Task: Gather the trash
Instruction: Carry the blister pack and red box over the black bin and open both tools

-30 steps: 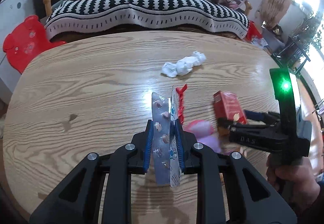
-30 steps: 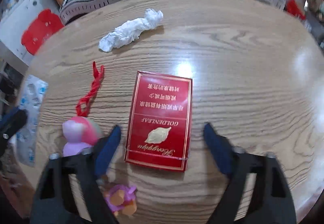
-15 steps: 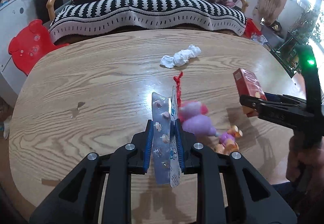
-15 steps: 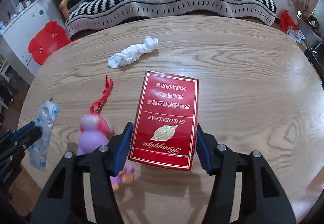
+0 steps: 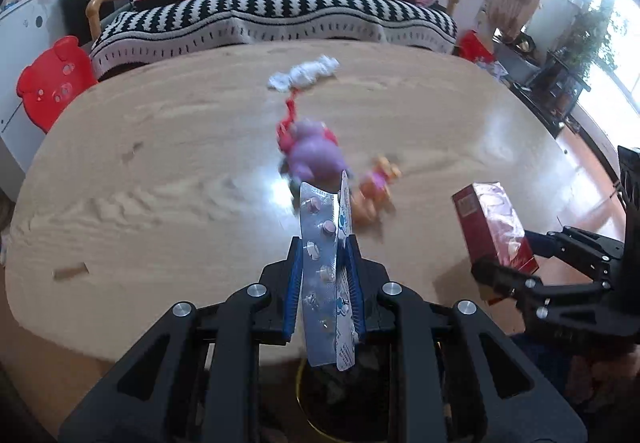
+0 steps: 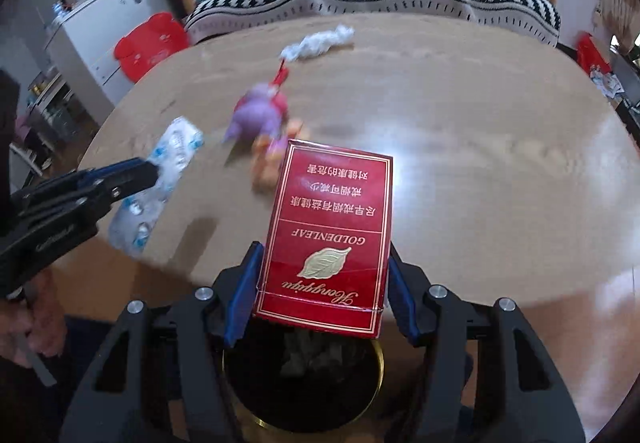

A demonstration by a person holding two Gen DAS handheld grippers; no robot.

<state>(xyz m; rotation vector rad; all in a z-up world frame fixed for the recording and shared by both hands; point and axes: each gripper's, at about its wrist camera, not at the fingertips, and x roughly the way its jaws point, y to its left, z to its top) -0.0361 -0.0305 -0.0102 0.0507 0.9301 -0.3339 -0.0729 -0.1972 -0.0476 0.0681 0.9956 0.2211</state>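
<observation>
Blister pack [image 5: 326,267]: silver foil, folded lengthwise, a few pills left in the pockets; stands on edge, clamped in the left claw [image 5: 325,275], above a dark bin [image 5: 344,403].
Cigarette box [image 6: 328,235]: red, gold leaf emblem, "GOLDENLEAF" print; gripped at both sides by the right claw [image 6: 322,283], lifted over the bin.
Crumpled white tissue [image 5: 304,77]: lying on the desk [image 5: 160,163], far side.

Red-gold cigarette pack [image 6: 326,239]; silver blister packs [image 5: 322,263]; purple-pink toy [image 5: 314,155]; white tissue [image 5: 304,77]; black-white striped sofa cover [image 5: 280,11].
</observation>
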